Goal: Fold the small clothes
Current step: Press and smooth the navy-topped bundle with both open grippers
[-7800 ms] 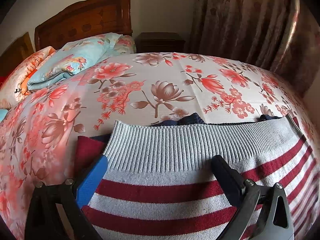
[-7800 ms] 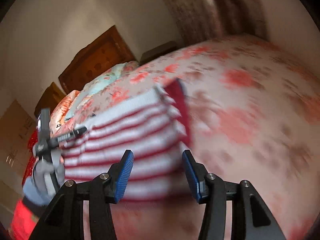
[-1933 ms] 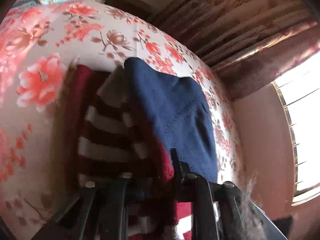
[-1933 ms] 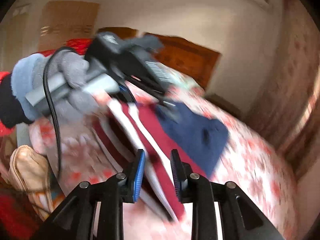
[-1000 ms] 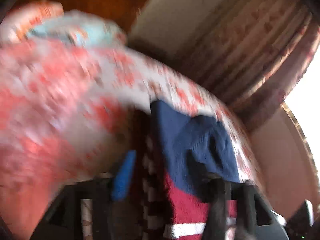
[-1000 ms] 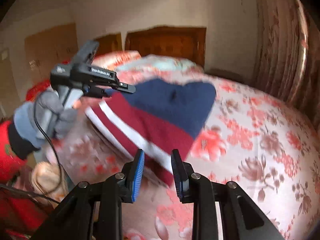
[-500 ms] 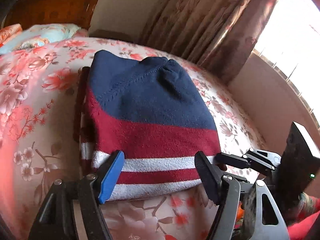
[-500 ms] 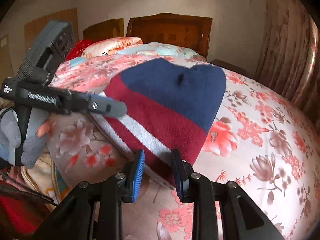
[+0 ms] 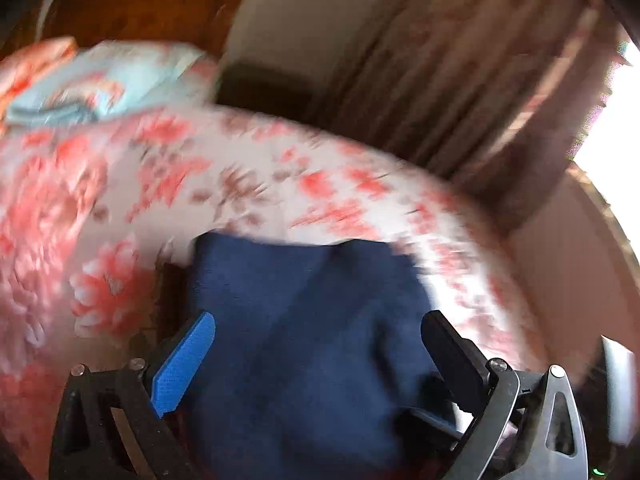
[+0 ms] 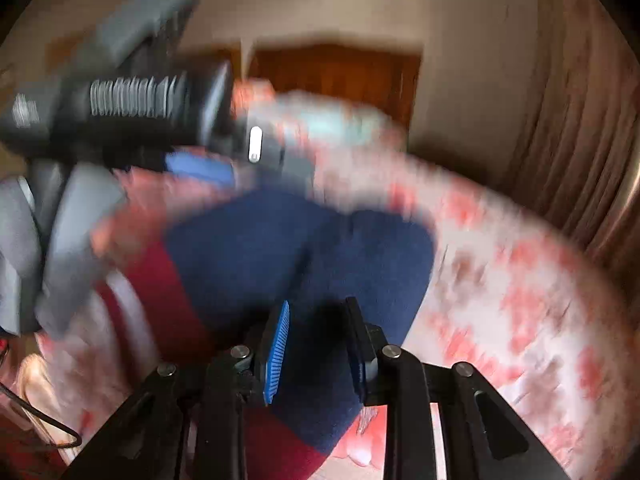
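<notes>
A folded sweater, navy at the top with red and white stripes below, lies on the floral bedspread (image 9: 248, 168). In the left wrist view its navy part (image 9: 304, 320) fills the space between my fingers; my left gripper (image 9: 318, 332) is open just above it. In the right wrist view the sweater (image 10: 280, 248) lies under my right gripper (image 10: 318, 312), whose jaws stand partly open with a narrow gap, empty, over the navy edge. The left gripper (image 10: 224, 168) shows at the left there, held in a grey-gloved hand. Both views are motion-blurred.
A wooden headboard (image 9: 136, 12) and folded bedding (image 9: 100, 80) are at the far end of the bed. Brown curtains (image 9: 460, 80) hang on the right by a bright window. A dark nightstand (image 9: 264, 88) stands beside the bed.
Both grippers have moved forward over the sweater toward its navy end, fast enough to blur the views. The left stays wide open; the right keeps its narrow gap.
</notes>
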Tool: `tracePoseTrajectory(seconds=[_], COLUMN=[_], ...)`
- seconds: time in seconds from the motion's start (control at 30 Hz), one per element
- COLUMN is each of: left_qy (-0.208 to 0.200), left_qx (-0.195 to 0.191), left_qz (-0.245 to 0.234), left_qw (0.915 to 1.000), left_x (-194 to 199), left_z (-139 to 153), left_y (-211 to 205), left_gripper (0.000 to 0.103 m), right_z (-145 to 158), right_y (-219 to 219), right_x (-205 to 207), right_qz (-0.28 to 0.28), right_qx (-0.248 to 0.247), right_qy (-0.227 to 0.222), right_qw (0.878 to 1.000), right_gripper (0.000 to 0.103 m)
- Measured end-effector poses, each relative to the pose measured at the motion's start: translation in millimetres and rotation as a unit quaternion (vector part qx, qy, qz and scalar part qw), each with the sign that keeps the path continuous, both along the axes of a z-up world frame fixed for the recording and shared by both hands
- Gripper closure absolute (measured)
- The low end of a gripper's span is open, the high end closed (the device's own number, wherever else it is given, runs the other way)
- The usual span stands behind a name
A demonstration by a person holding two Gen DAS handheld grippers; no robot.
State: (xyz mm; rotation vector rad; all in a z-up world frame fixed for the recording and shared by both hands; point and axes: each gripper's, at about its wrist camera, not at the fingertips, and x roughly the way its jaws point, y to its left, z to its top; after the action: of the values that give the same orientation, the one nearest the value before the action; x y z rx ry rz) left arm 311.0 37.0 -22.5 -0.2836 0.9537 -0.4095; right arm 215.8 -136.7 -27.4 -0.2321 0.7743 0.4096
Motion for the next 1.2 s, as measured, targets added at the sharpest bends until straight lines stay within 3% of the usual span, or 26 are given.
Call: tracePoseTrajectory(seconds=[0.1, 0.2, 0.3, 0.37, 0.43, 0.6, 0.7, 0.9, 1.07, 1.2], left_qy=[-0.006, 0.007, 0.012, 0.009, 0.005, -0.003, -0.009, -0.009, -0.051, -0.015], left_qx=[0.006, -0.013, -0.052, -0.043, -0.027, -0.011, -0.034, -0.087, -0.062, -0.046], left_qz=[0.014, 0.043, 0.049, 0.049, 0.049, 0.053, 0.061, 0.113, 0.048, -0.007], left_qw=[0.9999, 0.9989, 0.9974, 0.9978, 0.9985, 0.9985, 0.9975, 0.9897, 0.9956, 0.9988], left_x=[-0.5, 4.3, 5.1, 4.0, 1.7, 2.5, 0.4, -9.0, -6.5, 16.3], left_z=[-15.3, -27.2, -32.0, -31.8, -31.0, -31.4, -30.1, -11.9, 28.2, 12.4], left_y=[6.2, 17.9, 27.8, 26.0, 21.7, 16.2, 25.7, 54.2, 23.8, -8.1], left_gripper=[0.000, 0.000, 0.000, 0.000, 0.000, 0.000, 0.000, 0.000, 0.000, 0.000], right_z=[4.4, 22.1, 21.2, 0.3, -2.7, 15.6, -1.4, 12.5, 33.3, 16.4], right_y=[-8.9, -17.2, -21.5, -18.1, -16.7, -23.5, -22.0, -32.8, -27.0, -8.6], right_x=[1.3, 10.1, 30.7, 53.0, 55.0, 67.2, 91.2, 79.5, 35.8, 23.4], right_qz=[0.004, -0.002, -0.005, 0.012, 0.029, 0.008, -0.004, -0.034, -0.008, 0.024], right_qx=[0.031, 0.044, 0.067, 0.046, 0.038, 0.063, 0.054, 0.076, 0.086, 0.059], right_qy=[0.000, -0.039, -0.032, 0.008, -0.005, -0.025, 0.020, 0.012, -0.022, -0.019], right_qw=[0.999, 0.998, 0.997, 0.999, 0.999, 0.998, 0.998, 0.996, 0.996, 0.998], right_gripper=[0.077, 0.077, 0.077, 0.077, 0.079, 0.078, 0.077, 0.076, 0.076, 0.076])
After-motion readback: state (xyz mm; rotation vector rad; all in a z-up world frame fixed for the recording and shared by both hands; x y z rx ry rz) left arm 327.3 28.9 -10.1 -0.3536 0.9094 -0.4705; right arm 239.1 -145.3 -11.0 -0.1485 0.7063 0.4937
